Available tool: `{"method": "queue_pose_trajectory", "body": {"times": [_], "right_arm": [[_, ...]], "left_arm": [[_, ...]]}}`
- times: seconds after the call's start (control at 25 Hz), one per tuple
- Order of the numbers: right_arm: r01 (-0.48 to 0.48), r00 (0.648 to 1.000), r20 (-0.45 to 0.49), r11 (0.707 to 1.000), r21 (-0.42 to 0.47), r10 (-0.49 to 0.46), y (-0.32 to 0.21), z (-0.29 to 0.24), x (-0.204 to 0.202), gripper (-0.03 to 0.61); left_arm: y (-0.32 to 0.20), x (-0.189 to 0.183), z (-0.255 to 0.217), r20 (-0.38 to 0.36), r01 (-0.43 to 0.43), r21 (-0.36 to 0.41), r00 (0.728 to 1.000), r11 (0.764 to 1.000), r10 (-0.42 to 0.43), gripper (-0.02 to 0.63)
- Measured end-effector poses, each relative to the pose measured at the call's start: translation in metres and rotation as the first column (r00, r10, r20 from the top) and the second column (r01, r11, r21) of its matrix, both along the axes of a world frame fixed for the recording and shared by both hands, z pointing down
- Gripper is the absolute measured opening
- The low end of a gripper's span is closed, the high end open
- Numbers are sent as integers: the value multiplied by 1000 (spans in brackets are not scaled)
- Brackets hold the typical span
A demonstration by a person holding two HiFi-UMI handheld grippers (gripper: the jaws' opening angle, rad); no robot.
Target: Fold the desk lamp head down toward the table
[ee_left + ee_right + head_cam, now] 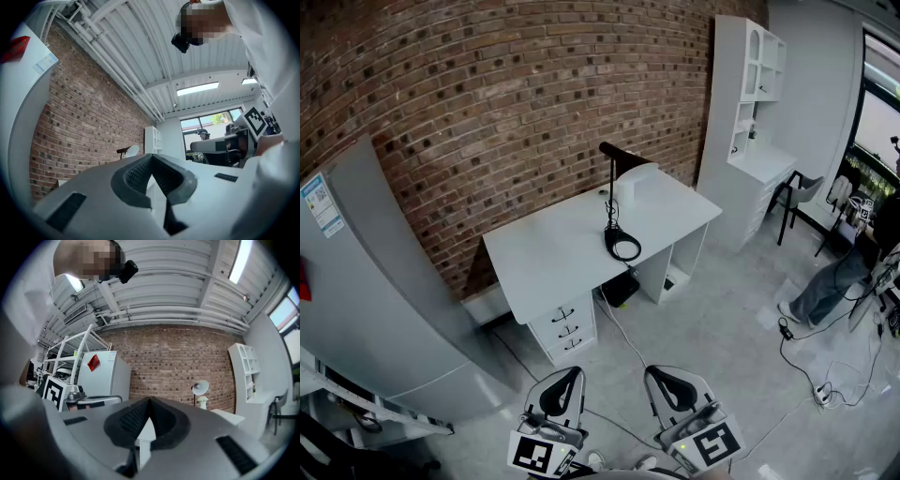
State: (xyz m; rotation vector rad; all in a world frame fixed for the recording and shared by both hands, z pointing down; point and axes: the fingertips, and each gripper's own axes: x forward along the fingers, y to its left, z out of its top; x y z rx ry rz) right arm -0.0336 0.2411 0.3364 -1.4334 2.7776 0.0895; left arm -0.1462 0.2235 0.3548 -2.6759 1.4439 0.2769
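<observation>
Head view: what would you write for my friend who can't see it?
A black desk lamp stands on a white desk against a brick wall, its head raised. At the bottom, the left gripper and right gripper, both shut and empty, point toward the desk from across the floor.

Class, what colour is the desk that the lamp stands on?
White; the head view shows the desk best.

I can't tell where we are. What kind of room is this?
Probably a study corner staged in a workshop: a white desk with drawers, a black desk lamp on it, and a white shelf unit by a brick wall, with cables across the floor.
</observation>
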Motion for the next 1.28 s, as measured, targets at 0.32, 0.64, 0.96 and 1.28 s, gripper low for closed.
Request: {"method": "queue_pose_trajectory", "body": {"times": [0.32,0.64,0.96,1.28], "right_arm": [[-6,1000,5,1000,-15,6,5,3,-1,17],[-44,999,20,999,-14,45,9,4,8,17],[-85,996,36,996,-2,85,5,2,4,17],[-118,992,31,993,-12,119,5,10,-21,17]], "left_arm": [[4,1,2,-5,-14,-5,1000,1000,14,8],[7,3,8,-7,-21,-17,1000,1000,21,8],[1,-8,8,-10,-48,-13,999,999,47,8],[-5,-34,17,-28,-76,-17,997,997,76,8]]}}
